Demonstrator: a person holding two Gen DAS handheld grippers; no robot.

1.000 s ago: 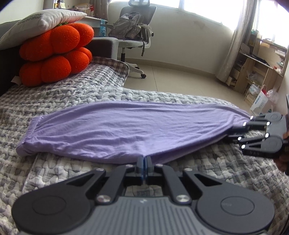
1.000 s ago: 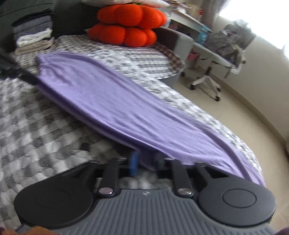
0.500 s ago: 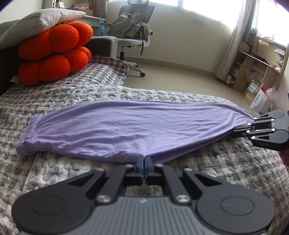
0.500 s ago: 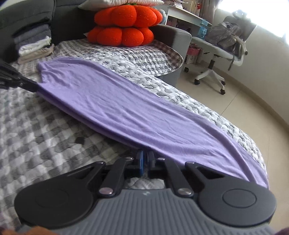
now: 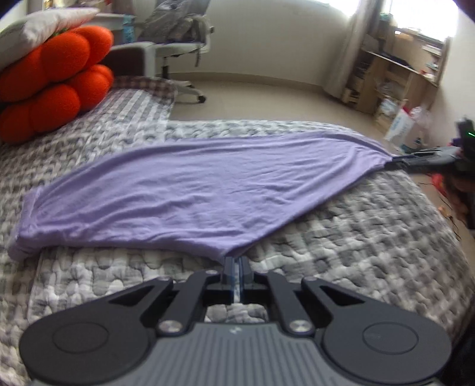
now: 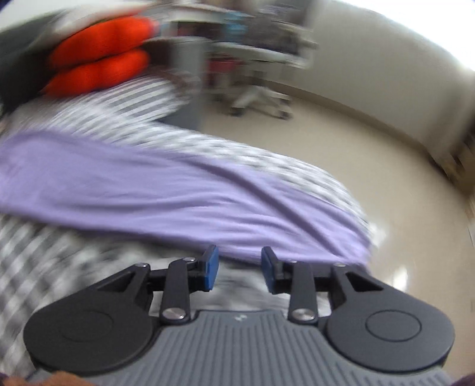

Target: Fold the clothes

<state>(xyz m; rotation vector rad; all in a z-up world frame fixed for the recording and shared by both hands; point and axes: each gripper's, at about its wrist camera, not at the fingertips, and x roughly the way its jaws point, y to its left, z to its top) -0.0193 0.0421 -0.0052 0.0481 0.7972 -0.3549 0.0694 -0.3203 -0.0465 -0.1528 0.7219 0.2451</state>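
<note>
Right hand-held gripper (image 6: pixel 239 268) — newly opening

Daylight poured in from the windows (image 5: pixel 415 17) at the upper right, blown out to white and washing the wall pale. The left wrist view was fairly sharp at its centre, the purple garment (image 5: pixel 193 190) evenly lit with soft shadows under its edge, though the shelves (image 5: pixel 394 77) smeared toward the rim. The right wrist view was heavily motion-blurred: the quilt (image 6: pixel 89 118) streaked, the orange cushions (image 6: pixel 101 56) smudged, glare spotting the floor (image 6: pixel 400 273). Both bowed strongly at the edges, with dark corners.
</note>
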